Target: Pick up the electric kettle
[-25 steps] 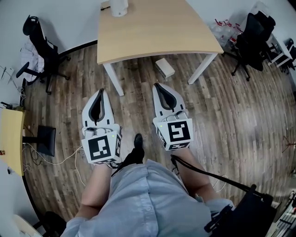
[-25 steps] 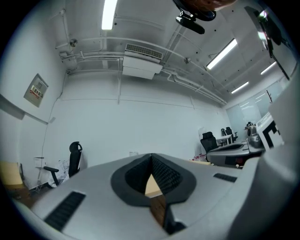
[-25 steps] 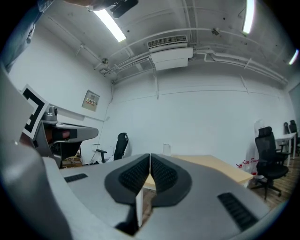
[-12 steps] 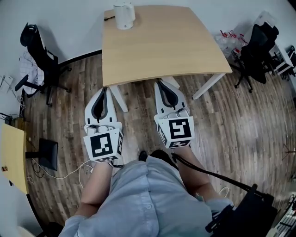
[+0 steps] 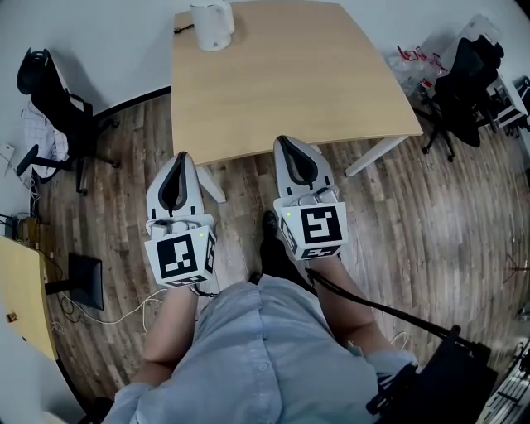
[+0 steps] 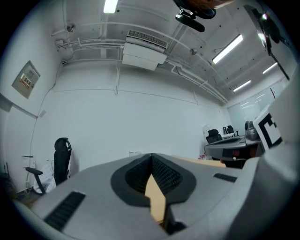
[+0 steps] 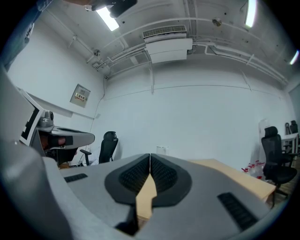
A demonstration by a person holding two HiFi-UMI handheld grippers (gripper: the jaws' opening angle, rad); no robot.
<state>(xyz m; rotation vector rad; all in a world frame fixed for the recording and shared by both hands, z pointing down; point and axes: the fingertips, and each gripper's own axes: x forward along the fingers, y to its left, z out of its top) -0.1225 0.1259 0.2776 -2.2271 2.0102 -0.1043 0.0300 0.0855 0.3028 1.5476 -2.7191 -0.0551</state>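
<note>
The white electric kettle (image 5: 211, 22) stands upright on the far left corner of the light wooden table (image 5: 290, 83), its long axis vertical and its top toward the camera; which way its spout and handle face cannot be told from above, though a dark lead runs off its base to the left. A second ago the kettle was cut off by the top edge of the head view and the table's near edge lay well ahead of the grippers over open floor; the person has since walked up to the table, so that the whole kettle shows and a white box once seen on the floor under the table is gone from sight. The left gripper (image 5: 180, 161) now points level at the table's near edge, just short of it, while the right gripper (image 5: 288, 147) beside it overlaps that edge. Both sets of jaws are closed tip to tip with nothing between them, only a sliver of tabletop showing through behind the pads. The kettle is well apart from both, across the full depth of the table. A dark shoe (image 5: 270, 225) shows on the plank floor (image 5: 431, 215) between the grippers, and black office chairs (image 5: 58, 108) flank the table by the white wall.
</note>
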